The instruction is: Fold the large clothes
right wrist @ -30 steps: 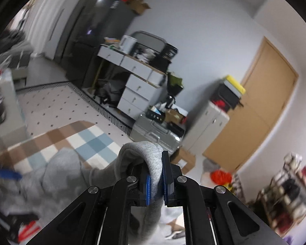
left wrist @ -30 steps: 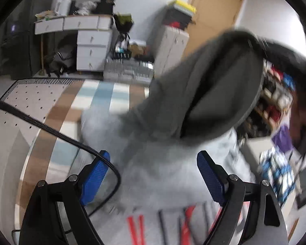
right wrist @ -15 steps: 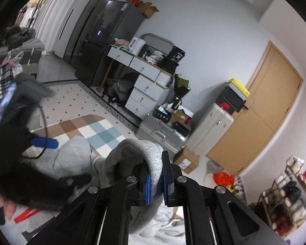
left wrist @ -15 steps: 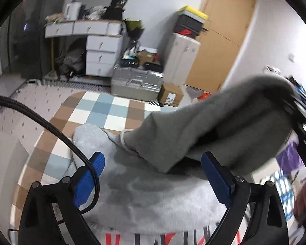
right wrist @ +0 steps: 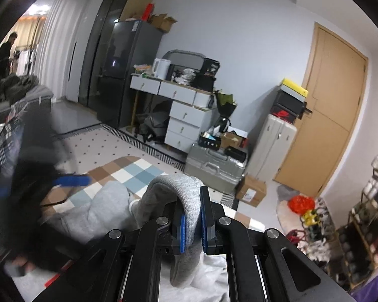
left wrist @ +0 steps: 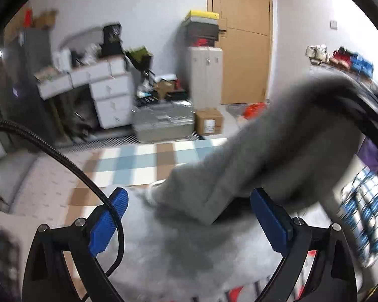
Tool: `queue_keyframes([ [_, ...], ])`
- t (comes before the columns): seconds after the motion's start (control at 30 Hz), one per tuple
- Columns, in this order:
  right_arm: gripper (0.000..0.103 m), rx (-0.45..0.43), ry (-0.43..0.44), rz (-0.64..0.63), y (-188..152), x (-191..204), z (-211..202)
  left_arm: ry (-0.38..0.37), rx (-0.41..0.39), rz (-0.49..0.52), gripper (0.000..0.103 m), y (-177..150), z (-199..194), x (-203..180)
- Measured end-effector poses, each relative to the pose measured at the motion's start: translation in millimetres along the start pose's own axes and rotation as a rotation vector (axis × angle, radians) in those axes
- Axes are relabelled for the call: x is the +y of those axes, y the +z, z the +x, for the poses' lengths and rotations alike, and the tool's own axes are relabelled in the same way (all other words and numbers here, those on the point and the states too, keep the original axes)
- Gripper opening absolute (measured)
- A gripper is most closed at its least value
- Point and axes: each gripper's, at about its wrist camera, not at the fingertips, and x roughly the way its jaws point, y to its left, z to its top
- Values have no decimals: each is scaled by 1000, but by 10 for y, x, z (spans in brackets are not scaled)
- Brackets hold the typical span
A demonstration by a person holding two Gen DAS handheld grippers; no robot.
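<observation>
Clamped tight is the right gripper (right wrist: 191, 222), low in the centre of the right wrist view, its blue pads (right wrist: 182, 231) pinched on a ribbed edge of the grey sweatshirt (right wrist: 175, 193). That edge is arched up over the jaws, and the rest of the garment is seen draped down to the lower left, where it is spread on the checked rug (right wrist: 128, 171). In the left wrist view the left gripper (left wrist: 189, 222) is held wide apart at the bottom of the frame, and its jaws have just been opening further; nothing is pressed between the blue pads (left wrist: 108, 220), though grey fabric is spread beneath and beyond them. One fold of the sweatshirt is stretched up toward the right edge of that frame, where it is met by a dark blurred shape. A black cable (left wrist: 63, 156) is looped across the left side. Along the far wall a white drawer unit (right wrist: 186, 120), a silver suitcase (right wrist: 214, 168) and a cardboard box (right wrist: 250, 190) are lined up, with a wooden door (right wrist: 332, 110) at the right. At the left edge of the right wrist view the other gripper is caught as a blur.
</observation>
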Motion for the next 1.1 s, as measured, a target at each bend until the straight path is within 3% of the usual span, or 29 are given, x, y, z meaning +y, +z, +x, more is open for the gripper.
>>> queue_keyframes([
  [0.1, 8, 13, -5, -2, -84, -39, 25, -123, 16, -45, 96, 109, 96, 31],
  [0.2, 8, 26, 0, -7, -122, -51, 74, -181, -41, 59, 96, 174, 81, -173],
  [0.3, 8, 21, 4, 8, -118, -88, 87, -237, -28, 173, 96, 135, 185, -365],
  [0.47, 8, 16, -7, -21, -150, -75, 69, -98, -23, 281, 96, 170, 355, -476],
  [0.53, 8, 18, -25, -40, -173, -36, 60, -119, -21, 248, 95, 211, 351, -358],
  [0.57, 8, 17, -37, -56, -184, -20, 46, -126, -24, 221, 92, 238, 344, -282],
  [0.6, 8, 17, -44, -63, -195, -13, 46, -126, -24, 199, 74, 254, 331, -219],
  [0.63, 8, 22, -50, -77, -208, 6, 47, -127, -11, 182, 44, 266, 325, -165],
  [0.7, 8, 40, -36, -84, -234, 31, 81, -152, 24, 156, 16, 319, 320, -134],
  [0.73, 8, 46, -32, -94, -253, 85, 99, -135, 14, 165, 9, 349, 273, -160],
  [0.87, 9, 30, -62, -87, -299, 231, 124, -73, -58, 173, 8, 391, 72, -208],
  [0.93, 18, 47, -74, -43, -366, 237, 197, -78, -77, 139, 8, 443, 14, -150],
  [0.97, 32, 65, -88, -21, -411, 244, 258, -88, -80, 127, 8, 462, 11, -112],
  [1.0, 38, 83, -97, 5, -465, 246, 316, -93, -86, 113, 7, 475, -13, -81],
  [1.1, 35, 133, -97, 88, -630, 211, 511, -97, -89, 106, 7, 508, 41, -34],
])
